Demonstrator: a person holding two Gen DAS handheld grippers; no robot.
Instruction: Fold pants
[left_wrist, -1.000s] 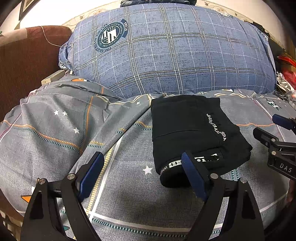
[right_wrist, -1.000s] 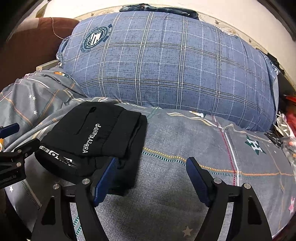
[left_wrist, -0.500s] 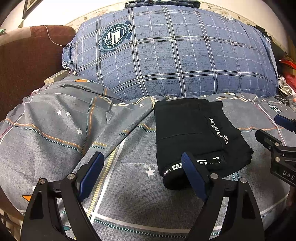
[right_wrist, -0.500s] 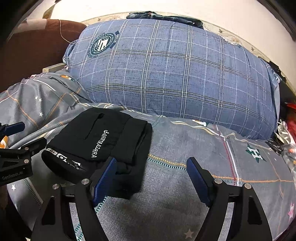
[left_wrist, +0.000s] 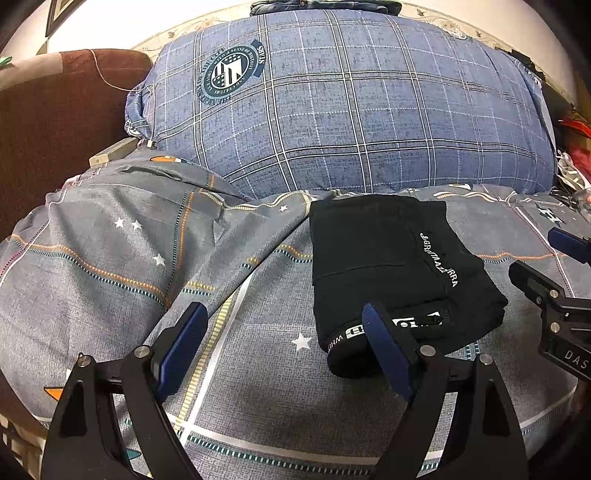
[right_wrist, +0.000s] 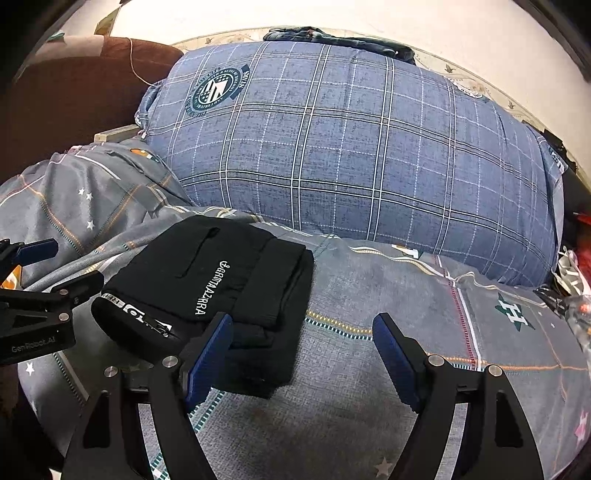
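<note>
Black pants (left_wrist: 391, 273) lay folded into a compact bundle on your grey star-print bedsheet (left_wrist: 110, 258).
Your left gripper (left_wrist: 284, 325) and right gripper (right_wrist: 303, 336) both hovered with jaws wide, holding nothing; the bundle sat just before the blue plaid pillow (left_wrist: 351, 110), waistband towards you.

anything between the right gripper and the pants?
Nothing visible. The folded black pants lie on the bedspread just ahead-left of the open right gripper, whose left finger overlaps their near edge.
</note>
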